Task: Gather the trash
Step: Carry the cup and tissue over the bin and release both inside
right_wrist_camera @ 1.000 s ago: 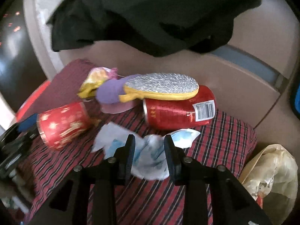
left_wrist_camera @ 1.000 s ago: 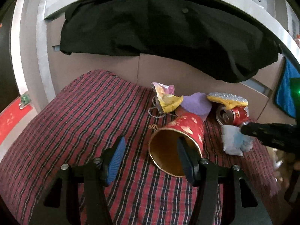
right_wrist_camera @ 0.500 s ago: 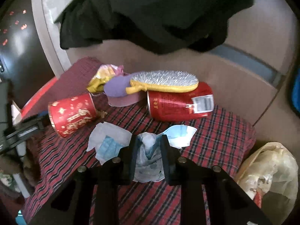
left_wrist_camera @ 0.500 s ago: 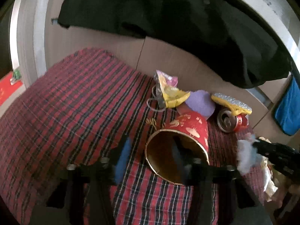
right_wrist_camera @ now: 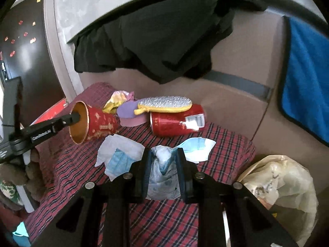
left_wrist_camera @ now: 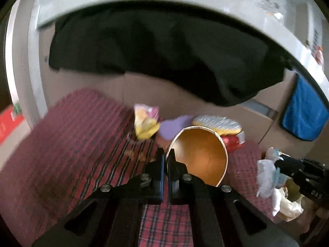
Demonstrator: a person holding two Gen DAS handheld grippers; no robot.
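Observation:
My left gripper (left_wrist_camera: 166, 158) is shut on the rim of a red paper cup (left_wrist_camera: 200, 156) with a gold inside, and holds it lifted off the plaid cloth; the cup (right_wrist_camera: 93, 122) also shows at the left of the right wrist view, pinched by the left gripper (right_wrist_camera: 77, 116). My right gripper (right_wrist_camera: 163, 157) is shut on a crumpled white and blue tissue wad (right_wrist_camera: 162, 170), raised above the cloth. The same wad (left_wrist_camera: 266, 177) hangs from the right gripper (left_wrist_camera: 276, 163) in the left wrist view. A red can (right_wrist_camera: 176, 121) lies on its side behind.
A yellow-edged brush (right_wrist_camera: 164, 103), a purple pad (right_wrist_camera: 128, 111) and a yellow wrapper (right_wrist_camera: 116, 99) lie at the back of the red plaid cloth (right_wrist_camera: 164, 222). A pale plastic bag (right_wrist_camera: 277, 187) sits at the lower right. Black cloth (right_wrist_camera: 164, 41) and a blue towel (right_wrist_camera: 306, 78) hang behind.
The left jaws closed on the cup's rim and lifted the cup. The right gripper closed on the tissue wad and raised it, drawing back from the can.

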